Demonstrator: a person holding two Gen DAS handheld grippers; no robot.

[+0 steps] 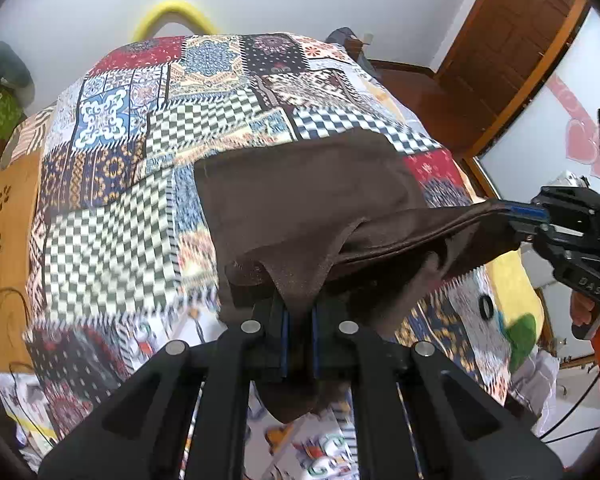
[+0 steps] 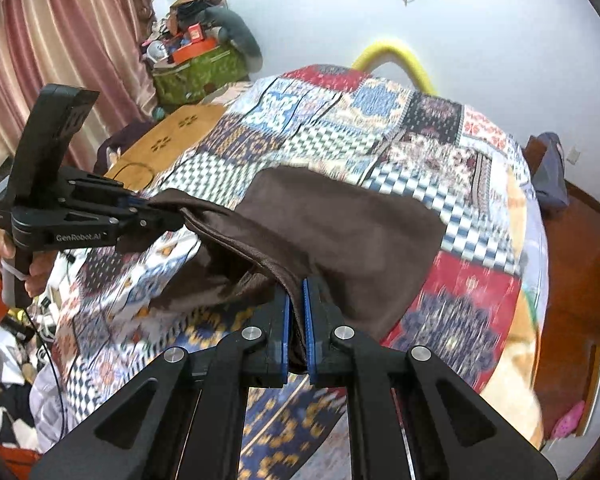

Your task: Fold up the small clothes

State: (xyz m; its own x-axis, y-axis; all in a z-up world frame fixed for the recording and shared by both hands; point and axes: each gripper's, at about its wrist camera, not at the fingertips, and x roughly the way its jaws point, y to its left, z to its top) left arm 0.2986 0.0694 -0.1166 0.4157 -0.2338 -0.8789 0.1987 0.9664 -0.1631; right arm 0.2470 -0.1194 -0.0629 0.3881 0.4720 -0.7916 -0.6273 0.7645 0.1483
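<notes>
A dark brown garment [image 1: 300,196] lies partly on the patchwork bedspread [image 1: 112,236], its near edge lifted off the bed. My left gripper [image 1: 299,312] is shut on one near corner of it, cloth bunched between the blue pads. My right gripper [image 2: 296,292] is shut on the other near corner. In the left wrist view the right gripper [image 1: 512,216] comes in from the right, pulling the hem taut. Seen from the right wrist, the left gripper [image 2: 152,210] holds the brown garment [image 2: 340,232] at the left. The far part of the cloth rests flat on the bedspread [image 2: 472,288].
An orange cushion with flower cut-outs [image 1: 4,216] lies at the bed's left side. A yellow curved tube [image 1: 172,12] stands behind the bed. A wooden door [image 1: 512,40] and bed frame [image 2: 572,280] are to the right. Cluttered bags [image 2: 196,64] sit by the pink curtain [image 2: 60,40].
</notes>
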